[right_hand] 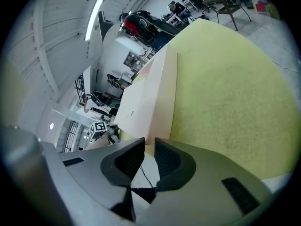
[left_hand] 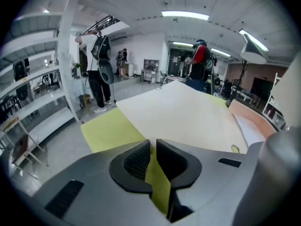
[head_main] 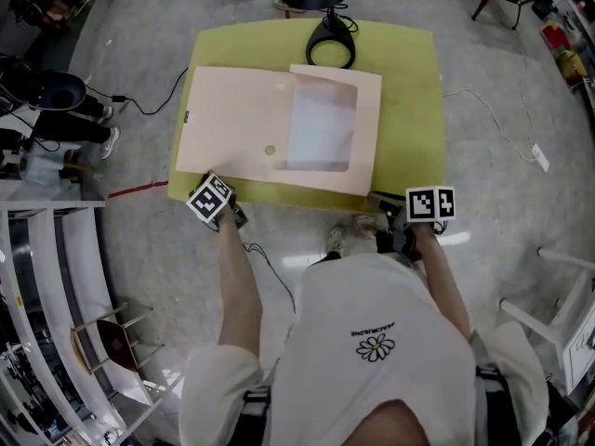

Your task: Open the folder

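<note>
The folder [head_main: 242, 124] lies opened flat on the yellow-green worktop [head_main: 409, 110], directly ahead of the left gripper [left_hand: 153, 147] and ahead-left of the right gripper [right_hand: 149, 149]. A white sheet [head_main: 321, 128] occupies its right half. Both grippers stand slightly open, gripping nothing.

We see the folder [head_main: 237, 124] as smooth, matt peach card. The table [head_main: 409, 110] wears yellow-green cloth, felt-like and slightly rough. The floor [head_main: 511, 82], right of frame, looks polished and glossy. The left gripper [left_hand: 153, 142] and right gripper [right_hand: 149, 142] are matt grey plastic with ribbed black pads [left_hand: 134, 163].
</note>
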A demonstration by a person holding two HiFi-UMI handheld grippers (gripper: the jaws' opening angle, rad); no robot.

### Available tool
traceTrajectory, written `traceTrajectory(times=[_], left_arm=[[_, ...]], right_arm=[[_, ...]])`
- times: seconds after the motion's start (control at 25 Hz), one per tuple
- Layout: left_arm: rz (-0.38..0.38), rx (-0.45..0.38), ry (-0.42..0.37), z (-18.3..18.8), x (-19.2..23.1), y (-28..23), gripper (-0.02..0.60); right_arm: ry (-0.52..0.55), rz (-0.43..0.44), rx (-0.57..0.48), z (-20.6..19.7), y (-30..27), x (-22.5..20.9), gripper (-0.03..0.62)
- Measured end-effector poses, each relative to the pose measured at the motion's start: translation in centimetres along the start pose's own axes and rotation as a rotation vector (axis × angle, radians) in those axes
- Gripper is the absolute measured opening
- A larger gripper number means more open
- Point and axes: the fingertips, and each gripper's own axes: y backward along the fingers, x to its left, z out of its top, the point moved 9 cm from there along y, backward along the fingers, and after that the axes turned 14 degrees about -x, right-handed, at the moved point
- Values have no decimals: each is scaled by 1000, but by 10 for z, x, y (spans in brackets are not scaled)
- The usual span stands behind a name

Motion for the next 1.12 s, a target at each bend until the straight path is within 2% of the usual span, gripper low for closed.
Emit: traceTrajectory(times=[0.08,0.2,0.28,0.48,0.56,0.64,0.76,0.88,1.12], left_arm=[[17,24,-104,1,-3,-1,14],[-6,75,-352,0,-11,-3,14],[-25,75,-393,-3,-15,-5,14],[-11,95,-373,-2,-15,-5,14],[-5,108,-349,-2,-15,-2,14],[0,87,-298,1,-14,3,14],[-1,-3,-240,18,-17,20,14],[-21,-80,-205,35,-20,42,14],[-107,-292,-76,84,-36,92,14]], right_arm=[[-13,5,-5,0,2,1,61],[-29,12,-13,-1,4,2,60],[-20,12,-13,-1,3,2,58],[10,13,-14,-1,3,6,41],[64,3,-6,0,3,11,26],[153,-19,-2,4,3,18,21],[256,-15,-36,25,3,29,17],[307,17,-106,57,6,42,17],[512,46,-306,121,21,85,17]])
